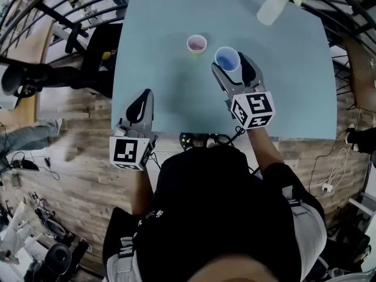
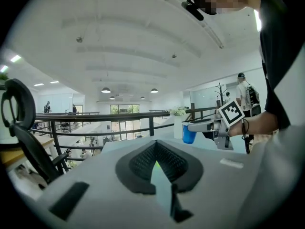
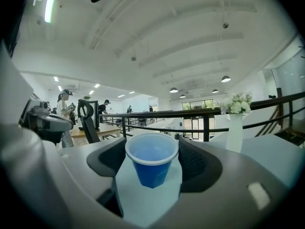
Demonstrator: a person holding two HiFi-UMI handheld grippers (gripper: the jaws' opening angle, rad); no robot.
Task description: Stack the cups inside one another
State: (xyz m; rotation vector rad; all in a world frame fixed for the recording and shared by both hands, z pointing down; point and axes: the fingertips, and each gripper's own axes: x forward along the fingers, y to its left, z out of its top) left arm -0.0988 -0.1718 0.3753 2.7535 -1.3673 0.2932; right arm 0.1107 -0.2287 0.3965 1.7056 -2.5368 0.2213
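A blue cup (image 1: 227, 58) sits between the fingers of my right gripper (image 1: 230, 64), over the middle of the light blue table (image 1: 164, 87). In the right gripper view both pads press the blue cup (image 3: 151, 159) at its rim, and the right gripper (image 3: 152, 163) is shut on it. A pink cup (image 1: 197, 43) with a greenish base stands on the table just left of the blue one. My left gripper (image 1: 143, 98) hovers at the table's near left edge, apart from both cups. Seen from its own view, the left gripper (image 2: 159, 173) is shut with nothing in it, and the blue cup (image 2: 188, 134) shows far off.
A white vase with flowers (image 1: 274, 6) stands at the far right corner of the table. A black railing (image 3: 205, 113) runs behind the table. A black office chair (image 1: 75, 40) stands off the table's left side.
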